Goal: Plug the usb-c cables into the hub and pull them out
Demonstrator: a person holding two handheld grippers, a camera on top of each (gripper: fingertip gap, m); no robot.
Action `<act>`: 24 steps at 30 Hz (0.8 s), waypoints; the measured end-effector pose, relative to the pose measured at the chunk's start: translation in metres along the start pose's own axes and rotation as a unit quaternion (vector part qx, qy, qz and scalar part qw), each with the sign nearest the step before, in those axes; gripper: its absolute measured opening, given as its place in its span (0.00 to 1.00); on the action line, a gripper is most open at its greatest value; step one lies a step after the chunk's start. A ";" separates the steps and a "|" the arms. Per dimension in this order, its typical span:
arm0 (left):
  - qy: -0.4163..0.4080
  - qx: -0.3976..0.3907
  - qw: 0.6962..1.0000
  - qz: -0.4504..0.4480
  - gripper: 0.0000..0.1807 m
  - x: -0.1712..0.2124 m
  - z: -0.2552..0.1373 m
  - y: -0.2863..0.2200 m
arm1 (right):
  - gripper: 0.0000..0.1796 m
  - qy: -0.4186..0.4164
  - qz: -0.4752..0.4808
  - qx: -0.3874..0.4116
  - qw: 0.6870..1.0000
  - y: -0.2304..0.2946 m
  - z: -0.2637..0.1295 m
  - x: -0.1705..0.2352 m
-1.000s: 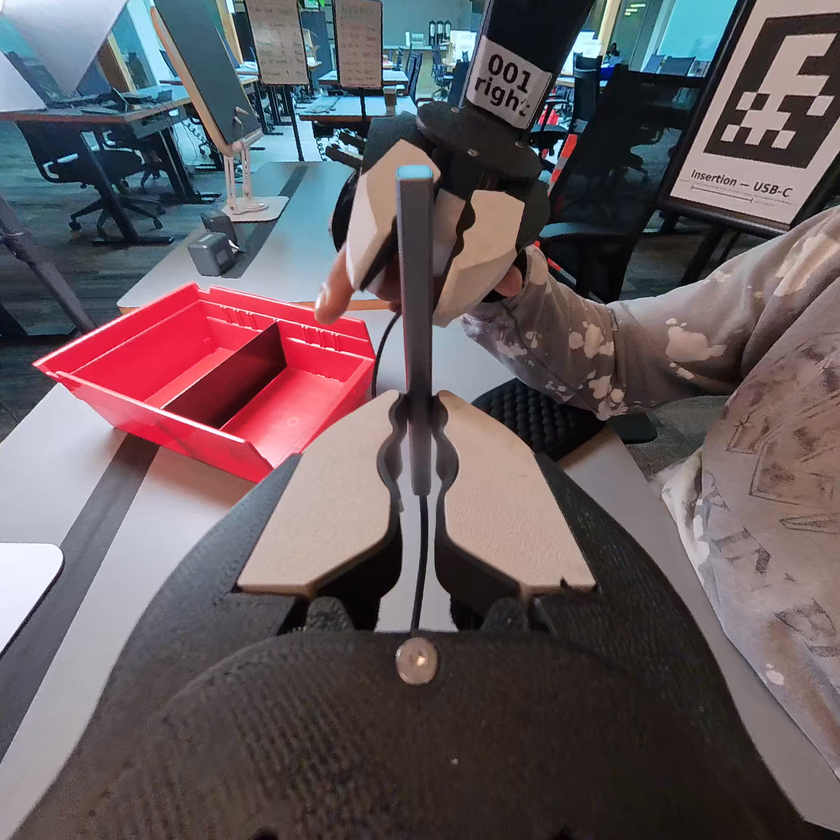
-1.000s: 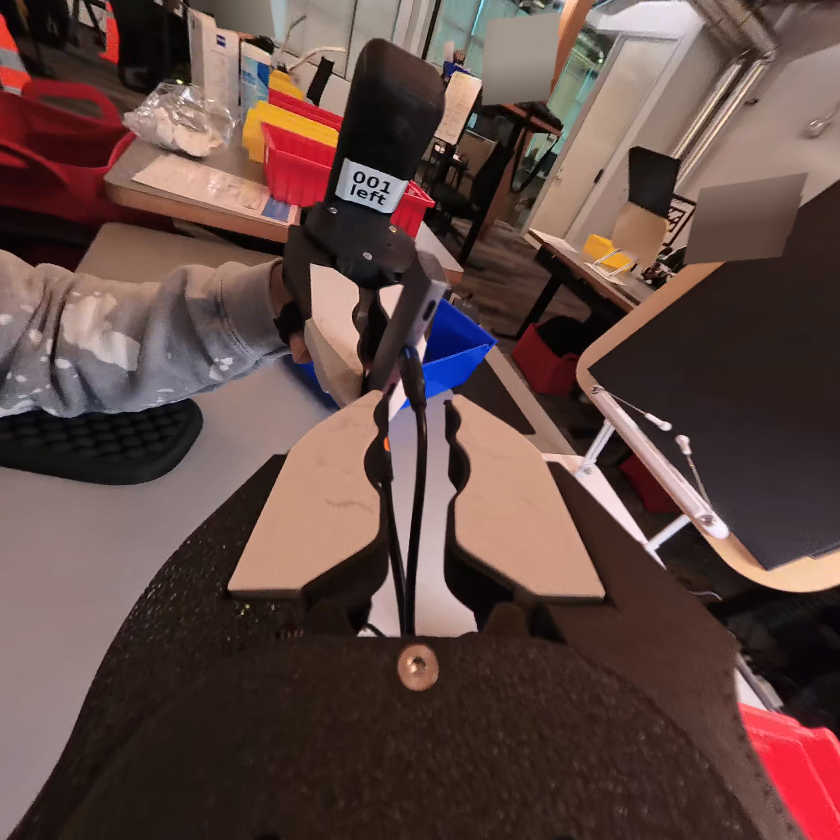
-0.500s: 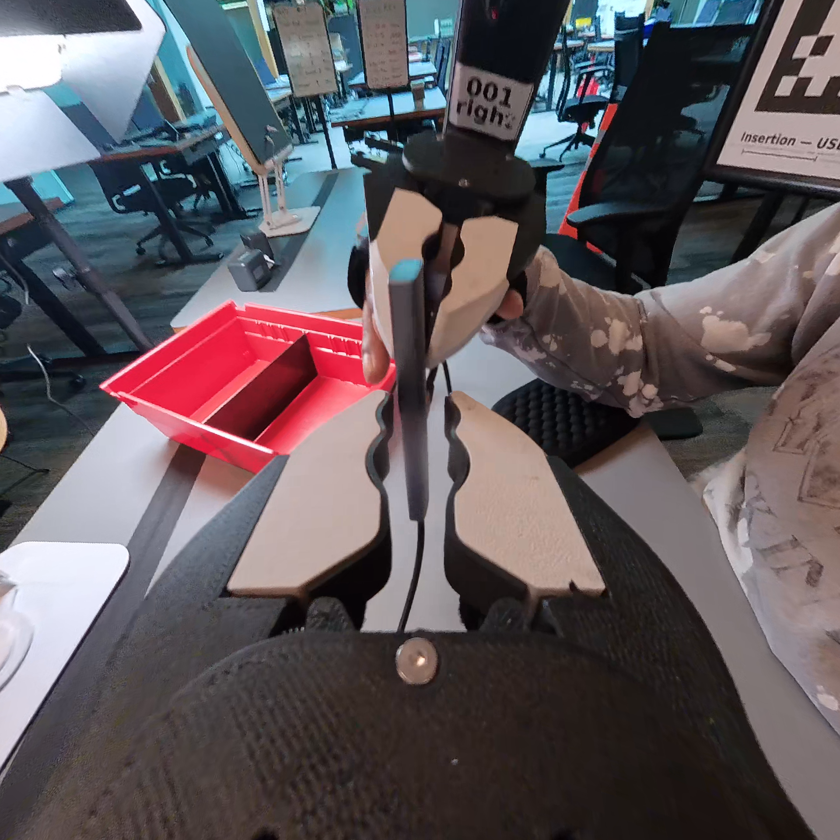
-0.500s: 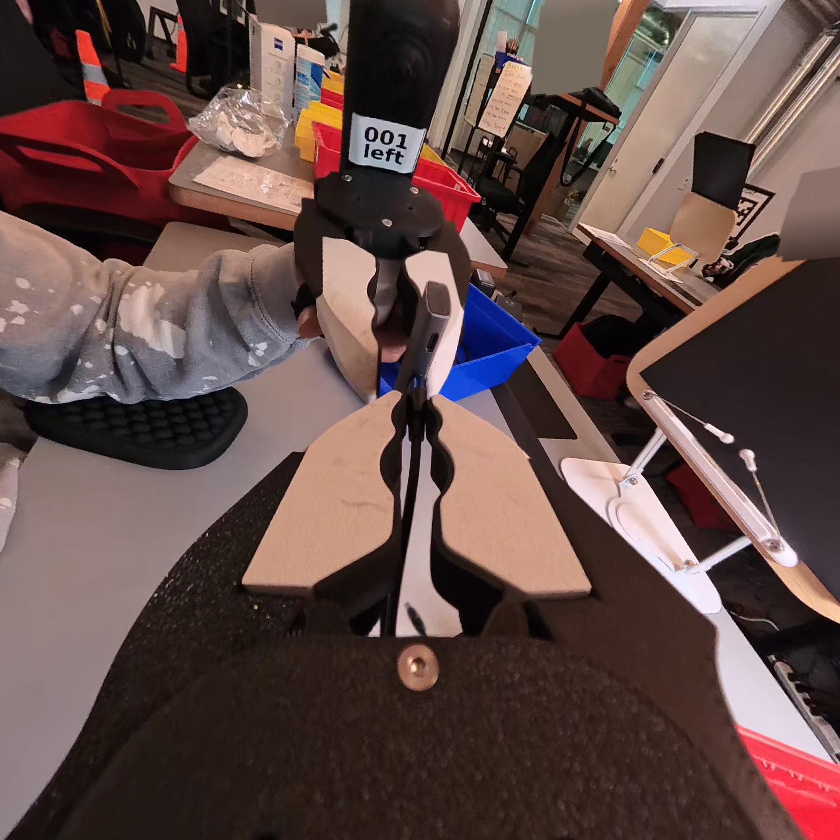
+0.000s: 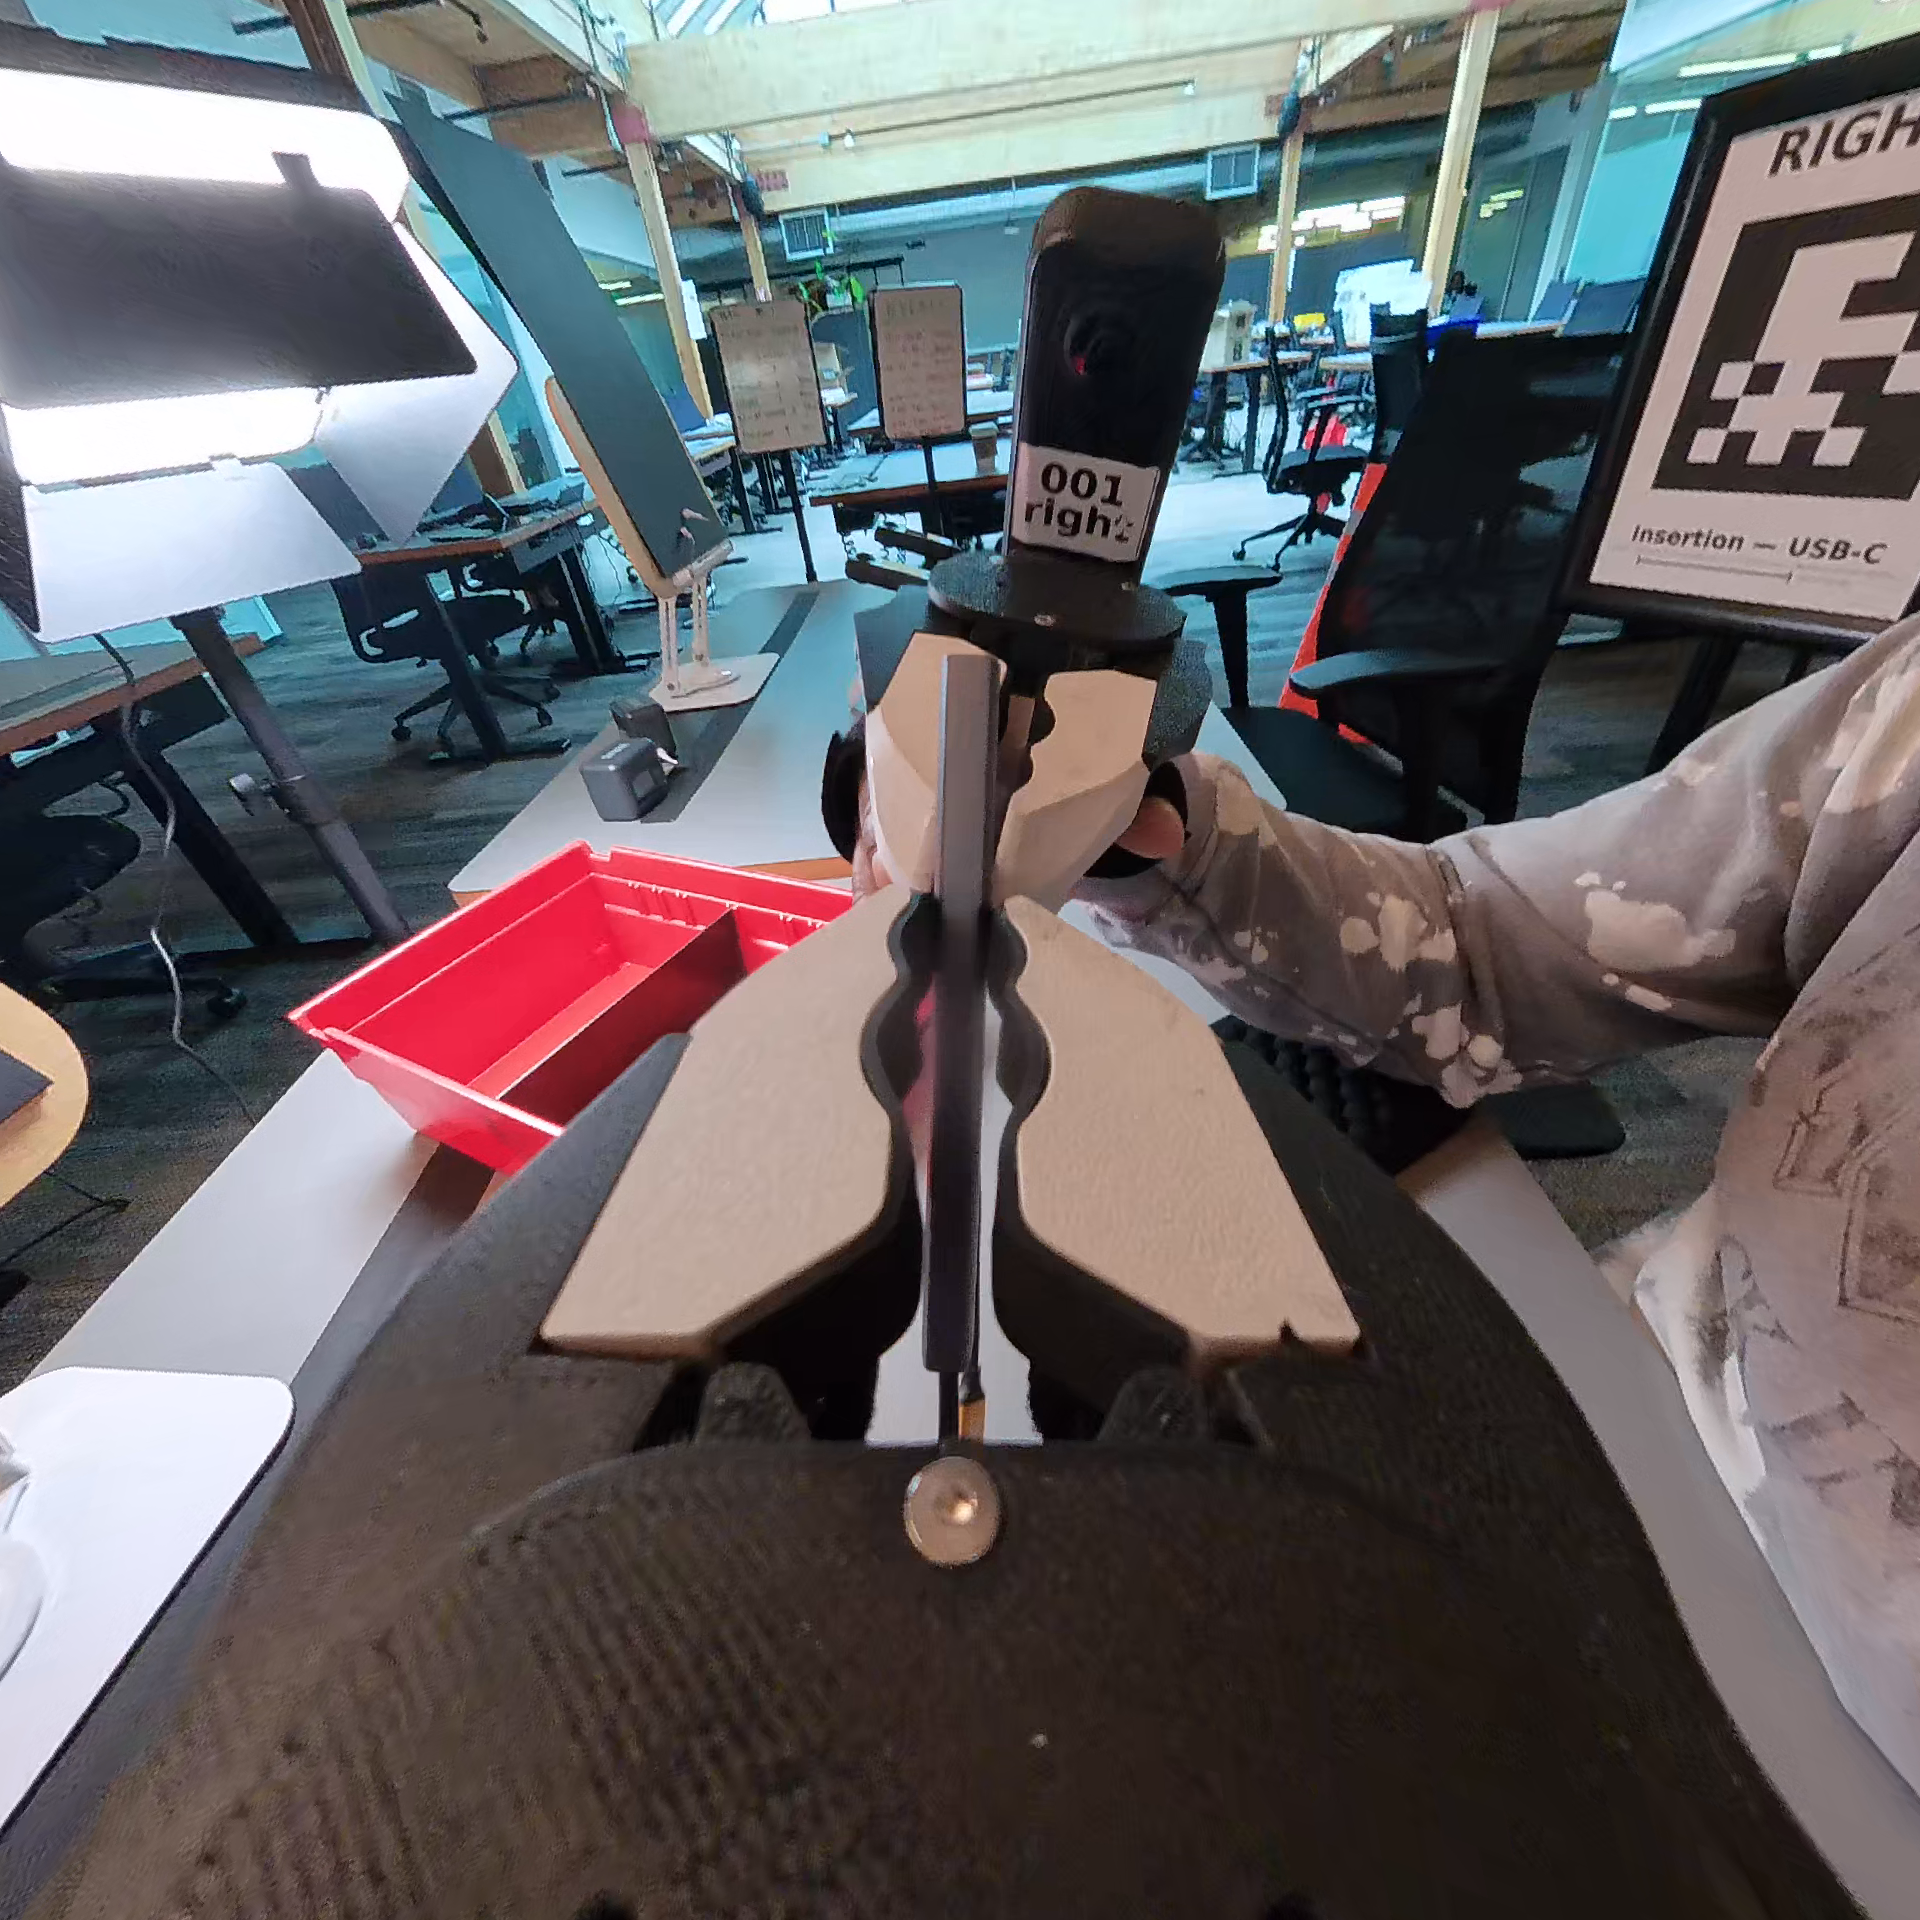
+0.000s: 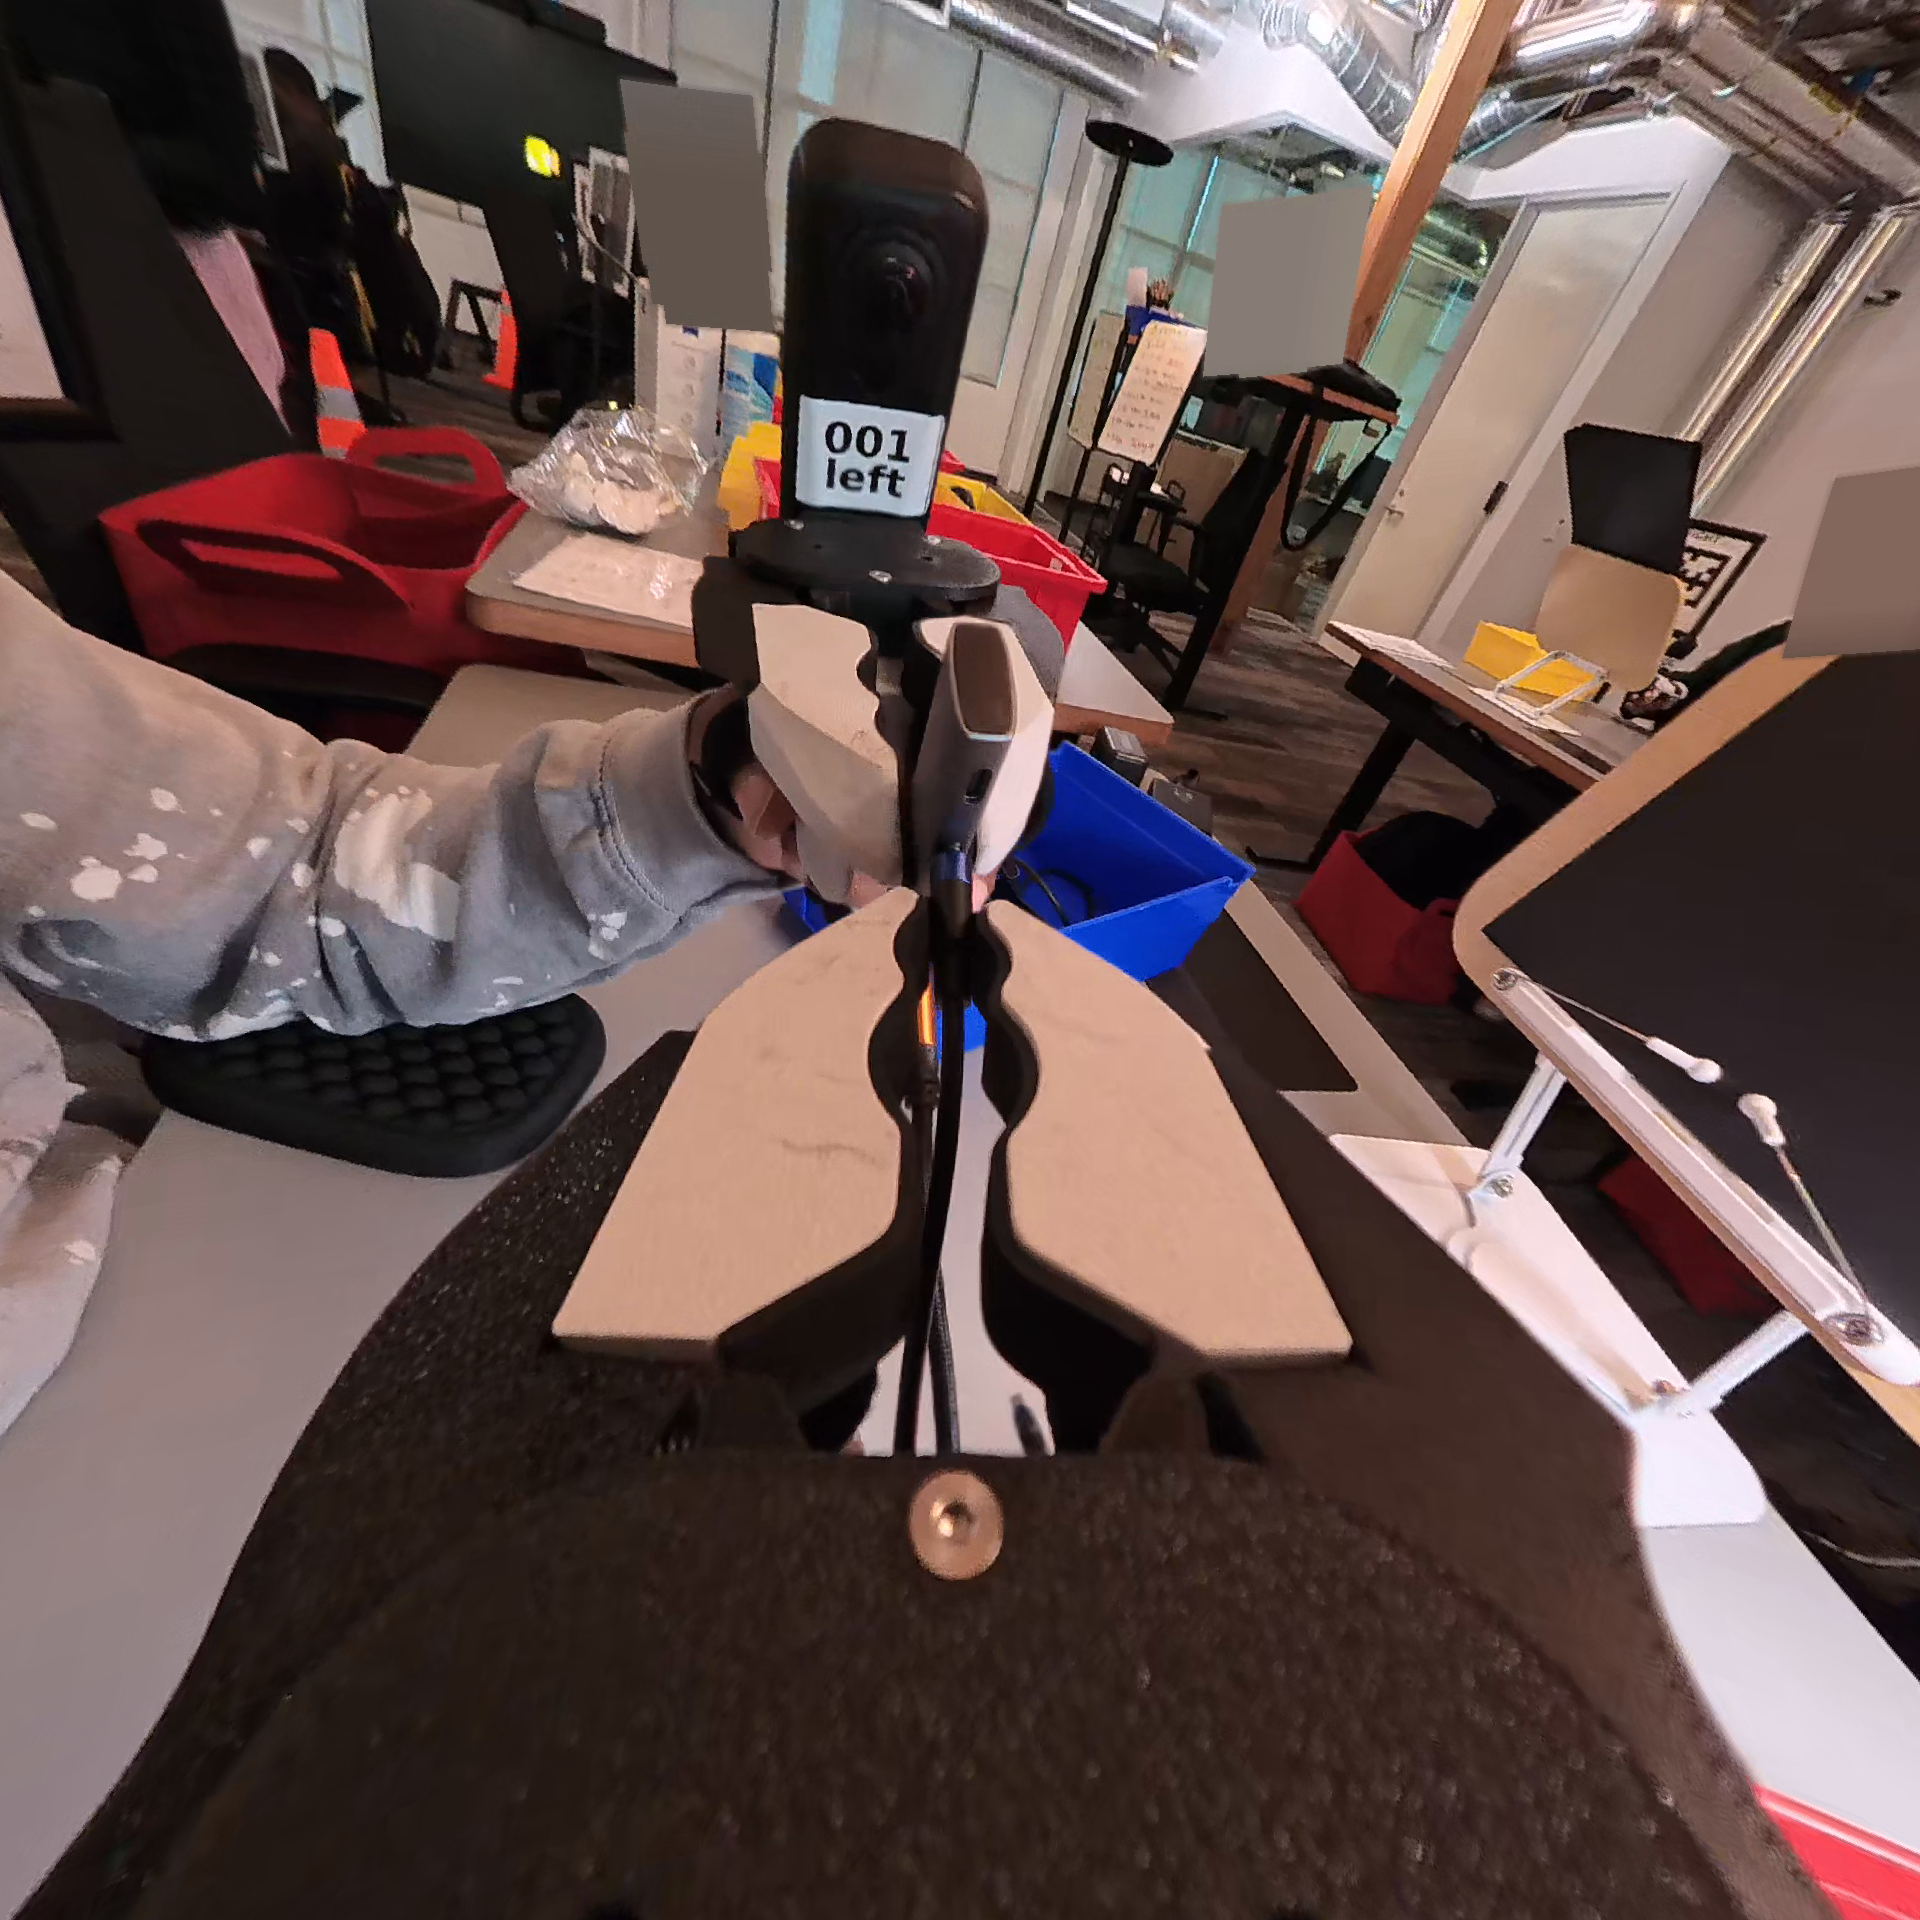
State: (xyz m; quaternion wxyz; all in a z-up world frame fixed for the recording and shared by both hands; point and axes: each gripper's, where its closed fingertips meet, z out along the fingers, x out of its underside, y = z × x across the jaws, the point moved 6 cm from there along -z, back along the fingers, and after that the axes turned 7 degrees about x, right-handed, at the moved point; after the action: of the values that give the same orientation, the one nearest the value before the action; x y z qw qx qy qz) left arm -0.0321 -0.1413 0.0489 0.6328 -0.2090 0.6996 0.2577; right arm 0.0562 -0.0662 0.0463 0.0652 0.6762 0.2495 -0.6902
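You're clenching the left gripper [image 5: 951,914] on the grey hub [image 5: 958,997], both fingers pressed to its flat sides, hub standing edge-on and poking up past the fingertips [image 5: 1060,956]. Hub's own short lead [image 5: 961,1403] is hanging out the back end between the fingers.

You're clamping the right gripper [image 6: 948,914] on the black usb-c cable [image 6: 940,1174], fingers closed right on it just behind the plug [image 6: 956,868]. Plug is sitting at the hub's lower edge port; can't tell if it's fully seated.

Both grippers are facing each other, tips nearly touching, held up above the grey table [image 5: 260,1236]. Red bin [image 5: 540,997] is sitting on the table off to your left, blue bin [image 6: 1132,873] behind the left gripper.
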 end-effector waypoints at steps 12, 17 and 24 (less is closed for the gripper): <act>-0.075 -0.002 0.997 -0.034 0.05 -0.003 0.002 0.007 | 0.04 -0.040 0.034 -0.003 0.999 -0.010 0.000 0.000; -0.222 -0.028 0.973 -0.054 0.06 -0.026 -0.044 0.021 | 0.04 -0.023 0.038 0.033 0.998 -0.034 -0.016 0.021; -0.092 -0.110 0.990 -0.012 0.06 -0.031 -0.079 0.017 | 0.04 -0.036 0.032 0.081 0.996 -0.051 -0.042 0.007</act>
State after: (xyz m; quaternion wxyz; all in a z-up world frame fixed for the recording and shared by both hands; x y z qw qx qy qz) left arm -0.1003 -0.1789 0.0868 0.6705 -0.2614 0.6033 0.3438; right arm 0.0720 -0.0019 0.0539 0.0417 0.6620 0.1685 -0.7292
